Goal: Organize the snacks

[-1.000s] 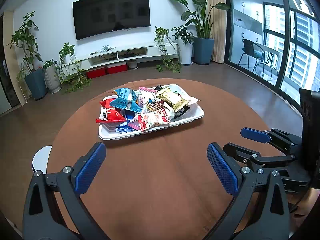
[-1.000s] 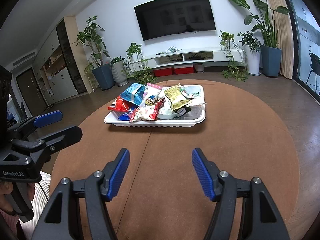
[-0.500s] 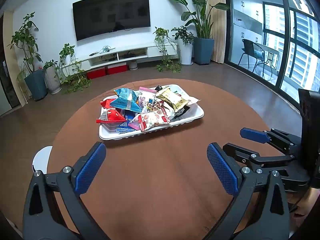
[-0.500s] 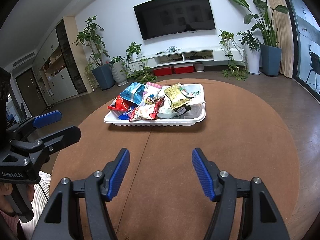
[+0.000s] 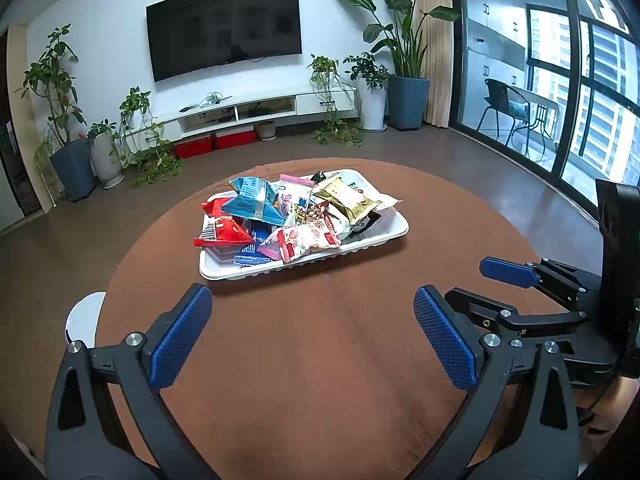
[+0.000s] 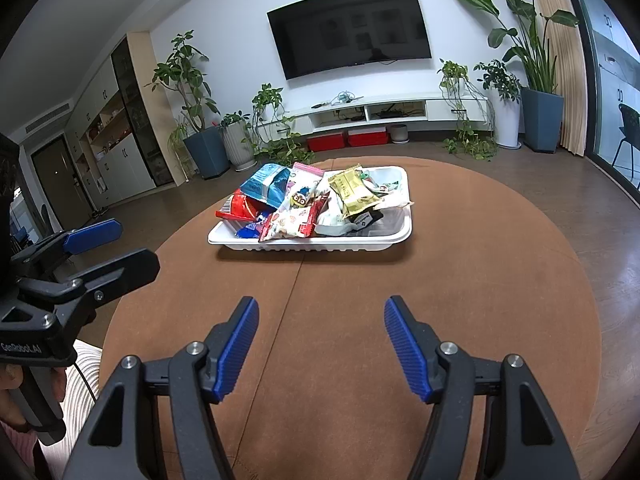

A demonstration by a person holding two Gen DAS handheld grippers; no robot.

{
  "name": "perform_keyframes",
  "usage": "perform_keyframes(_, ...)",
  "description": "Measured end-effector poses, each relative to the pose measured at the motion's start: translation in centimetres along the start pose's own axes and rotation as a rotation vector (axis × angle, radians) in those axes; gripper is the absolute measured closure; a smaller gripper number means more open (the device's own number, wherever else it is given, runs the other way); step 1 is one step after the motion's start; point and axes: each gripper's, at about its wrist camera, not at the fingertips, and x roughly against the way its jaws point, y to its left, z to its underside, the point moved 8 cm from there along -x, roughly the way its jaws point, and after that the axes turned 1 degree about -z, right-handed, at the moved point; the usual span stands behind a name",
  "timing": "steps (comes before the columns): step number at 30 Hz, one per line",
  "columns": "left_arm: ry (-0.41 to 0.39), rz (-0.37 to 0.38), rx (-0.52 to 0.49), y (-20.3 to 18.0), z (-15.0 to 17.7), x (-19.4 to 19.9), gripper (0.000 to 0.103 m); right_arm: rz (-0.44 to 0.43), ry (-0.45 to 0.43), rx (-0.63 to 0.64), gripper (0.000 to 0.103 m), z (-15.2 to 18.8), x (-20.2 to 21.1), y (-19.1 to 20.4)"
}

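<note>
- Snacks heaped in tray, mid-table; none seen on table outside tray.
- Left gripper and right gripper short of tray, jaws spread, empty.
- Fits both a finished gather and a pile awaiting sorting.
- If picking: top packet only, pinched at a seam edge.

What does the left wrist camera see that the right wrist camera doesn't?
Only the left wrist view shows the balcony chair behind the glass doors and a white stool beside the table. Only the right wrist view shows the tall cabinets and a dark door. Both show the white tray piled with snack packets, the brown round table, the wall TV, and both open grippers: left gripper, right gripper.
</note>
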Motion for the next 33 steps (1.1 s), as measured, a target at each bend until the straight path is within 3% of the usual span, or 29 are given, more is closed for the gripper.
perform_keyframes(9,-0.012,-0.001,0.009,0.2,-0.2,0.5,0.001,-0.001,0.001,-0.001,0.034,0.0,0.0,0.0)
perform_keyframes(15,-0.061,-0.075,-0.020,1.1,-0.5,1.1,0.001,-0.002,0.004,-0.001,0.034,0.2,0.0,0.0)
perform_keyframes(20,-0.071,-0.078,-0.010,1.2,-0.2,1.1,0.001,-0.004,0.007,0.002,0.034,1.0,-0.1,0.4)
perform_keyframes(27,-0.020,-0.096,-0.021,1.3,1.0,-0.4,0.001,-0.025,0.022,0.006,0.029,1.4,-0.3,1.1)
perform_keyframes(33,0.014,-0.058,-0.011,0.8,2.2,-1.4,0.001,-0.022,0.025,0.011,0.029,1.4,-0.2,1.4)
